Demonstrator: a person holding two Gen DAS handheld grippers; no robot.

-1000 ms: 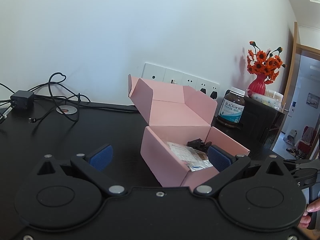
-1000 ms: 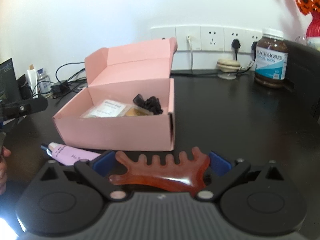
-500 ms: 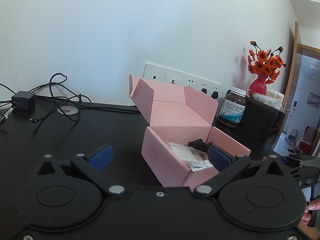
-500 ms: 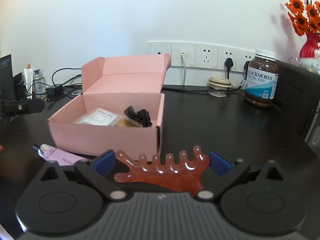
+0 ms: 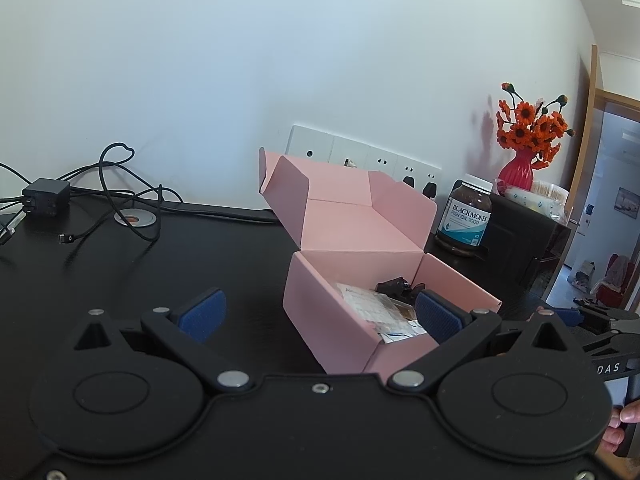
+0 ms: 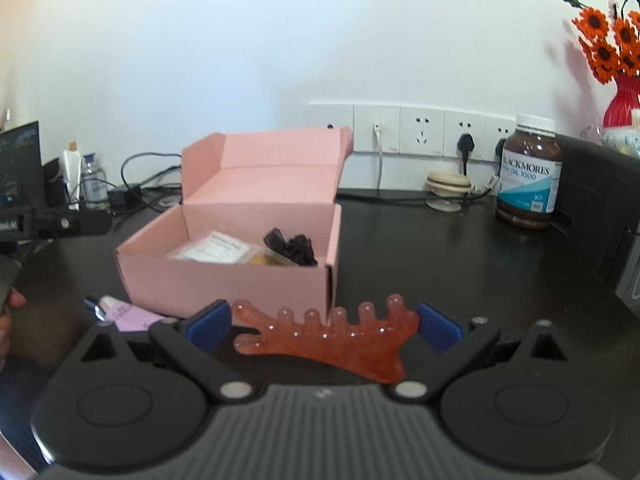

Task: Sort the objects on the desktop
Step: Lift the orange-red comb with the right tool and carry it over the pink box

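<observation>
An open pink cardboard box (image 6: 224, 280) (image 5: 332, 320) stands on the black desk with its lid up; inside lie flat packets (image 6: 216, 246) and a black hair clip (image 6: 294, 248). My right gripper (image 6: 324, 322) is shut on an orange-red toothed comb (image 6: 320, 338), held level just in front of the box and above the desk. A pink tube (image 6: 124, 312) lies on the desk by the box's front left corner. My left gripper (image 5: 320, 314) stands open with nothing between its fingers, its right pad in front of the box's open side.
A brown fish-oil bottle (image 6: 528, 172) stands at the back right by a black cabinet (image 6: 600, 208) with a red flower vase (image 6: 620, 104). Cables and a charger (image 5: 46, 198) lie at the back left. Wall sockets (image 6: 420, 130) run behind the box.
My right gripper has risen and pulled back slightly with the comb, so the box sits lower and farther in its view. The left gripper has barely moved.
</observation>
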